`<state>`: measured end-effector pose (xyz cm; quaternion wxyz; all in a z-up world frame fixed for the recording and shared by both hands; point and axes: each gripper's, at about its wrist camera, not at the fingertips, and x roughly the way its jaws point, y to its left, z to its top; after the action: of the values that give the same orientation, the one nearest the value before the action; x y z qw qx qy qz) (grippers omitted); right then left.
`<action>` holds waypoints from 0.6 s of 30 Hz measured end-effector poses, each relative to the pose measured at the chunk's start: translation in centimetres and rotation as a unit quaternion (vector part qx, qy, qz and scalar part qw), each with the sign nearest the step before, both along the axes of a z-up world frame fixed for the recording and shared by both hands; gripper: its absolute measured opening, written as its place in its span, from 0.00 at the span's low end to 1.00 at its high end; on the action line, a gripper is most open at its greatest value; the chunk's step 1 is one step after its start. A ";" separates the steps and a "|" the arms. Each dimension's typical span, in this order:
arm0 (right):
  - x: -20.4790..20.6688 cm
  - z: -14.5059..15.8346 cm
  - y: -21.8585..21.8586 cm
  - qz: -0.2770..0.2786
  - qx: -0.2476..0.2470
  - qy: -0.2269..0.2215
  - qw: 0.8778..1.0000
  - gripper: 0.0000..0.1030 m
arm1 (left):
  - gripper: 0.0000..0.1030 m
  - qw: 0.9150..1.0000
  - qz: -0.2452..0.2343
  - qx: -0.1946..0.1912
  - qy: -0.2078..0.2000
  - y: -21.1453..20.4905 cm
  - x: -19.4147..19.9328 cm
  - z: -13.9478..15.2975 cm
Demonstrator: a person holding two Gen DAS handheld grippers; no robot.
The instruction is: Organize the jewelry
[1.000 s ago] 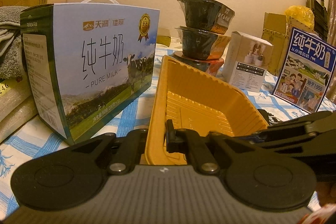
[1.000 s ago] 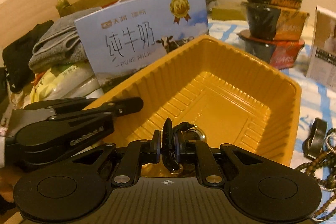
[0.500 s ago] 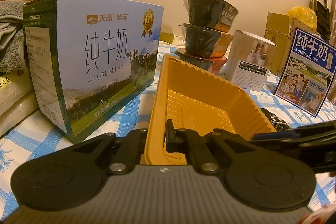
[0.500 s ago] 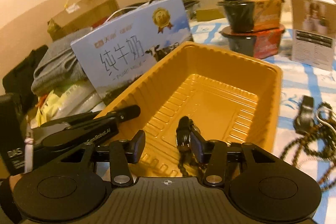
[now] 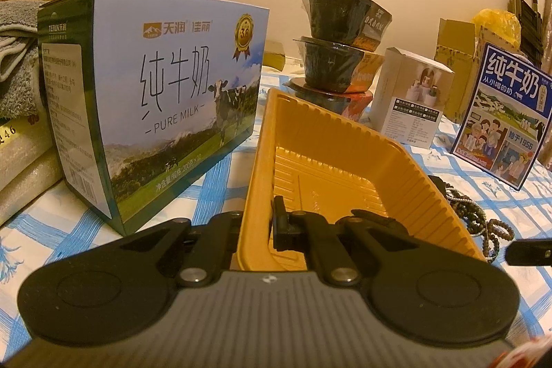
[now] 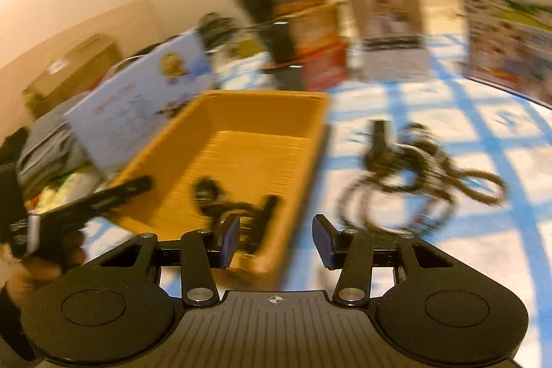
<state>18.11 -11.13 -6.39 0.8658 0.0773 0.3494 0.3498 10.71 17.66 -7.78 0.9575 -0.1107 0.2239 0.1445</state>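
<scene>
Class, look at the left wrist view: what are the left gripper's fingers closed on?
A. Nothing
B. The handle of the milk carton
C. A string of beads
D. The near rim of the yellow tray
D: the left gripper is clamped on the near rim of the yellow tray.

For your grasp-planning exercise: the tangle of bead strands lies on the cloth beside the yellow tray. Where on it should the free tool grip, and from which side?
Grip the loop that sticks out of the bead tangle on the side away from the tray. It lies flat on the cloth, so come from above with the open right tool straddling one strand. Blur hides finer detail.
</scene>
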 end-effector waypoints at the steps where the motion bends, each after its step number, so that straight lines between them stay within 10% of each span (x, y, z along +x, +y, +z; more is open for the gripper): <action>1: 0.2 -0.2 -0.7 -0.014 -0.004 0.002 1.000 0.46 | 0.04 1.000 0.000 0.001 0.000 0.0 0.0 0.0; 18: 7.4 -1.7 -6.1 -0.096 -0.061 0.005 0.993 0.32 | 0.04 1.000 -0.001 0.005 0.001 -0.1 -0.1 0.0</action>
<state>25.50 -17.18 -8.14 0.8966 0.0597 0.3657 0.2425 10.65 17.57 -7.74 0.9579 -0.1055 0.2244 0.1448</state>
